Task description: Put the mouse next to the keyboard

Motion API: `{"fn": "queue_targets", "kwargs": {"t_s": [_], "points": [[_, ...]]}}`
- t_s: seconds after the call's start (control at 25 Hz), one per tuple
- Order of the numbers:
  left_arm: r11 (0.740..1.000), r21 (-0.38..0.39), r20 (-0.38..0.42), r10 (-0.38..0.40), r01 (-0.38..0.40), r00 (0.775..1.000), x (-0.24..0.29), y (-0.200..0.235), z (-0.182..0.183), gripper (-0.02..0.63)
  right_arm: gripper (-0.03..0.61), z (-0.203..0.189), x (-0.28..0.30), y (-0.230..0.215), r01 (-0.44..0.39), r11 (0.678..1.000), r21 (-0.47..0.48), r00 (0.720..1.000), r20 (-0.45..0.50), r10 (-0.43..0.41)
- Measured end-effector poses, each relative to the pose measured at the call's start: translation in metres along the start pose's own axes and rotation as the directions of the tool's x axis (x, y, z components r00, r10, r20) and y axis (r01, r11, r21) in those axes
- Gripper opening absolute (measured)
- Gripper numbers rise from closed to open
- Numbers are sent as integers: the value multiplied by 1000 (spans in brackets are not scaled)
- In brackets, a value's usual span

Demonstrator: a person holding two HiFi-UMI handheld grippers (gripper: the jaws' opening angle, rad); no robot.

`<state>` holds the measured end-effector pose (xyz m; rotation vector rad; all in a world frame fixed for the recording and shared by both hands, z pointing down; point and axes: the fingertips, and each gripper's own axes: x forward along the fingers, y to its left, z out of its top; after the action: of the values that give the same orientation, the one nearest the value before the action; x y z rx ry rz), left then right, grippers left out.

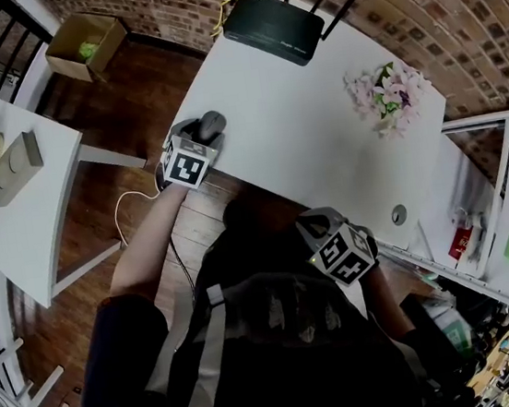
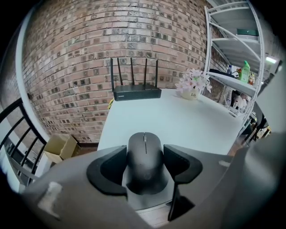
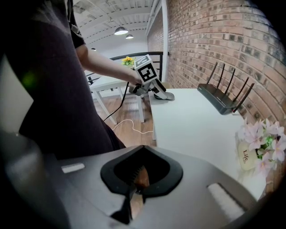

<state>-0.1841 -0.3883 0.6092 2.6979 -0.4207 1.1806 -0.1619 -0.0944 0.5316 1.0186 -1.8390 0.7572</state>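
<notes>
A dark grey mouse (image 2: 144,159) sits between the jaws of my left gripper (image 2: 144,169), which is shut on its sides. In the head view the mouse (image 1: 211,123) and left gripper (image 1: 201,138) are at the left edge of the white table (image 1: 320,133). From the right gripper view the mouse (image 3: 166,95) lies at or just above the table's corner, held by the left gripper (image 3: 157,91). My right gripper (image 3: 136,179) is shut with nothing in it, near the person's body (image 1: 318,225). No keyboard is in view.
A black router with antennas (image 1: 273,26) stands at the table's far edge, a pot of pink flowers (image 1: 387,97) to its right. A cardboard box (image 1: 85,43) sits on the floor. A smaller white table (image 1: 23,210) stands left; metal shelves (image 2: 232,67) stand right.
</notes>
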Motion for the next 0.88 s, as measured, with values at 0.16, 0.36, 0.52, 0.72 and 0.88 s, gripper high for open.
{"fn": "queue_targets", "kwargs": {"t_s": [0.16,0.36,0.52,0.72,0.88], "points": [[1000,-4,-12,18,-18,1000,-2,14,-3,266,6,-2,-2,-1,7,1000,15,1000,-3,-7],[999,-10,-41,46,-47,998,-5,31,-12,267,6,0,-2,-1,10,1000,16,1000,-6,-10],[1000,-10,-61,15,-16,998,-7,38,-14,267,6,7,-3,6,14,999,36,1000,-12,-13],[1000,1,-56,22,-22,998,-15,45,0,268,5,15,1,0,12,999,32,1000,1,-13],[999,-32,-30,38,-39,999,-14,32,2,270,6,3,-2,-3,11,1000,18,1000,10,-11]]}}
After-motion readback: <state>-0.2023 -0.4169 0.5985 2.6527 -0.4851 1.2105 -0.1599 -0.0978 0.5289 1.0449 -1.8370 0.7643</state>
